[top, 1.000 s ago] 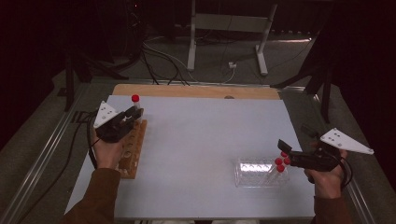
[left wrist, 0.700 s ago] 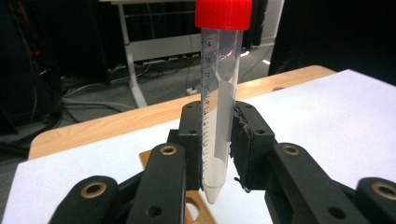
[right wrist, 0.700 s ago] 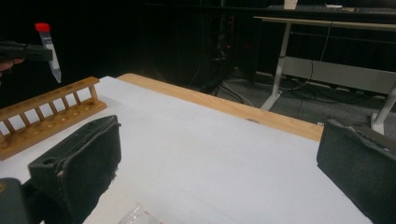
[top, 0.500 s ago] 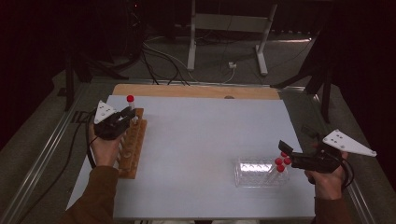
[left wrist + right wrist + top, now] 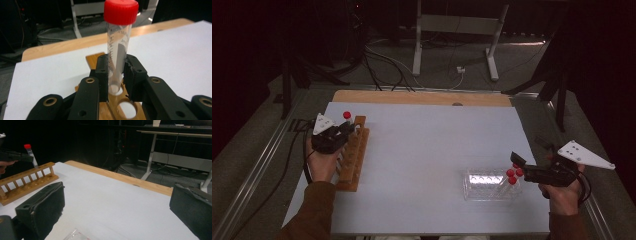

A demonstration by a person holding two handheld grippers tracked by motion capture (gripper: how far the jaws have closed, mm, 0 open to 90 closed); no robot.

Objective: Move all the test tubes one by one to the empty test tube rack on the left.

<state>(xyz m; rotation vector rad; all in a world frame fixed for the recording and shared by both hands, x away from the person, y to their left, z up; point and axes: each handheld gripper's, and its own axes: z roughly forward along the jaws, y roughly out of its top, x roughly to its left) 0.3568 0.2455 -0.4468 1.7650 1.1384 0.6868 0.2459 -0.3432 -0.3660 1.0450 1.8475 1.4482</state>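
Pinching a red-capped tube upright, the left gripper holds its tip at a hole of the wooden rack. The right gripper has its jaws spread beside the clear rack on the counter.

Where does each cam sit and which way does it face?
High view: above the person's side, looking forward and down on the table; forearms, left gripper, right gripper show.
Left gripper view: rides the left gripper, looking along its fingers clamped on the red-capped tube over the wooden rack.
Right gripper view: rides the right gripper, looking across the table between its spread fingers.
Shared: the rack and the tube show in all three.
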